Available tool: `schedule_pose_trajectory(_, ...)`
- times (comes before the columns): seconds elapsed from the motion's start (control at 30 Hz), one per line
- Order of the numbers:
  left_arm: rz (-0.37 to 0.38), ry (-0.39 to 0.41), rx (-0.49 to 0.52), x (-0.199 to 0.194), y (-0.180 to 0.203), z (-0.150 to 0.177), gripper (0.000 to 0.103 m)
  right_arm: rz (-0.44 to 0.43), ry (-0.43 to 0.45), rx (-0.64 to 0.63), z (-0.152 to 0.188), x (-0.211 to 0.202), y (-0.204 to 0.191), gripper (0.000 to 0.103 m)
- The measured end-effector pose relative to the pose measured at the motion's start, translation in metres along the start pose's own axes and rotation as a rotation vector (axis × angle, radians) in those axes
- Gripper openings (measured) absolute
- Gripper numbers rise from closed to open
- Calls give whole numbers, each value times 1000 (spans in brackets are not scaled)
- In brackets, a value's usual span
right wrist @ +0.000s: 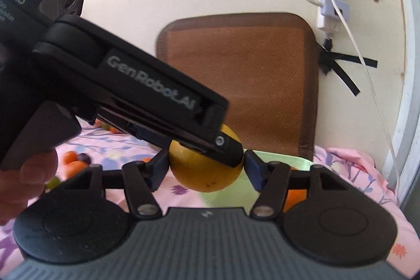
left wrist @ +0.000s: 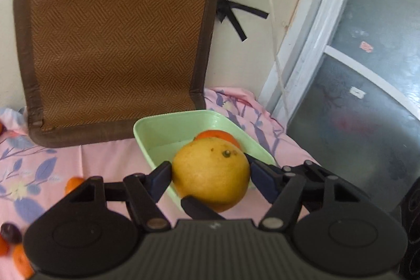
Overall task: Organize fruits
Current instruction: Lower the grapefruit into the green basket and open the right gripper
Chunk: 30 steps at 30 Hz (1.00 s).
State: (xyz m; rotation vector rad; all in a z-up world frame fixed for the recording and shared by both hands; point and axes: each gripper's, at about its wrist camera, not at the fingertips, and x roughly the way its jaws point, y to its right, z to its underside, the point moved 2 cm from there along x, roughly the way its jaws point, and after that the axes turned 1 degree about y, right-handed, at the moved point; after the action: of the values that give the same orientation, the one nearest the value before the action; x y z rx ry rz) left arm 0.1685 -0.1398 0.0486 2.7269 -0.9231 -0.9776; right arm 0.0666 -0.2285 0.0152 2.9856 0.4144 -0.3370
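– Left wrist view, starting at the left edge: what lies there?

– Small round fruits, orange and dark purple, loose on the pink floral cloth. Behind them a woven brown mat with a darker sewn border leans on the cream wall.

– And in the middle?

– The left gripper has its jaws spread wide, pinching a big, dimpled yellow fruit by its sides. The fruit hangs over the near rim of a smooth, pale green tray with rounded corners. An orange already sits inside, and the tray's left half is bare.

– Anything under the fruit?

– A black finger of the right gripper pokes in from below.

– Further right?

– The cloth ends close beside the tray, at a white-framed frosted glass door.

– What does the right wrist view add?

– A hand at the left, and the left gripper's black body slanting across the yellow fruit. The right gripper's blue pads stand either side of that fruit. Whether its jaws press it I cannot tell; the left gripper's finger covers the right-hand contact.
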Motion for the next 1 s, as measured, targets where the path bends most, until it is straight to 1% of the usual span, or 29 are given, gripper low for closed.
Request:
schedule_pose_trajectory(0.07,-4,-24,-7,21,-4,-2,67,14,-23,22,5,12,9,64)
schedule_pose_trajectory(0.17,-5,-54,-16,42,-8,2,68,39,-71,42,13,24,17,65)
schedule_pose_trajectory(0.27,-18,-61,-9,52,-8,7,68,56,-99,35,19,30,18,65)
schedule_pose_trajectory(0.33,-25,-60,-1,55,-7,10,68,67,-115,52,21,33,21,66)
schedule_pose_trajectory(0.37,-34,-59,9,57,-5,11,69,68,-115,62,21,34,23,66)
schedule_pose_trajectory(0.47,-50,-45,27,55,-2,13,73,85,-74,54,20,28,22,68)
schedule_pose_trajectory(0.53,-65,-30,16,47,-3,11,73,73,-50,50,21,22,21,68)
schedule_pose_trajectory(0.57,-64,-11,2,37,-5,9,73,67,-31,55,21,18,21,67)
schedule_pose_trajectory(0.63,-54,57,-31,6,-13,5,73,60,19,83,21,7,25,67)
schedule_pose_trajectory(0.73,-87,198,-103,-72,-39,1,73,87,83,123,22,-11,32,66)
schedule_pose_trajectory(0.77,-117,234,-129,-98,-49,4,73,97,95,141,22,-15,34,66)
schedule_pose_trajectory(0.8,-158,259,-146,-122,-60,9,73,106,102,164,22,-18,37,63)
schedule_pose_trajectory(0.83,-215,277,-154,-143,-69,16,73,114,103,182,22,-18,41,61)
schedule_pose_trajectory(0.87,-284,288,-157,-165,-79,26,74,124,102,193,22,-19,42,52)
schedule_pose_trajectory(0.9,-337,290,-161,-180,-86,35,76,135,97,200,19,-18,39,49)
schedule_pose_trajectory(0.93,-380,285,-171,-195,-95,46,76,141,95,210,18,-18,41,47)
schedule_pose_trajectory(1.0,-422,259,-204,-215,-109,68,76,127,81,238,16,-16,44,40)
